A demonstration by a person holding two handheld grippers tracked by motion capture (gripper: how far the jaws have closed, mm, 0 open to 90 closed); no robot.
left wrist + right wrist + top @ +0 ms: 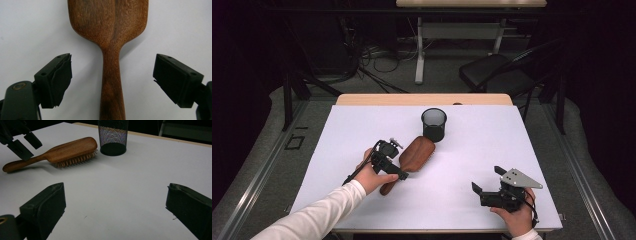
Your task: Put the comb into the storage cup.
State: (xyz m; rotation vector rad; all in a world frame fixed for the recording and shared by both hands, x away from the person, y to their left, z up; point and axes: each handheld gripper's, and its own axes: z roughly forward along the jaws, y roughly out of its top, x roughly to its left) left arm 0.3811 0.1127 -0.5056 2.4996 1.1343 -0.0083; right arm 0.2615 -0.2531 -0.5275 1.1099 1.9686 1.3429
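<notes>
A: High view, item one: wooden hairbrush (414,155), lying on the white table (472,150), head just beside the black mesh cup (434,124). What stands in its way?

B: Only that cup. Left gripper (396,167) hangs over the handle, jaws wide, gripping nothing.

A: Left gripper view, same entry?

B: Handle (111,85) runs up between both pads, touching neither.

A: Item two: right gripper (488,182).

B: Well apart, near the table's front edge, jaws wide and empty. Right gripper view adds the bristles (75,160), facing down.
</notes>
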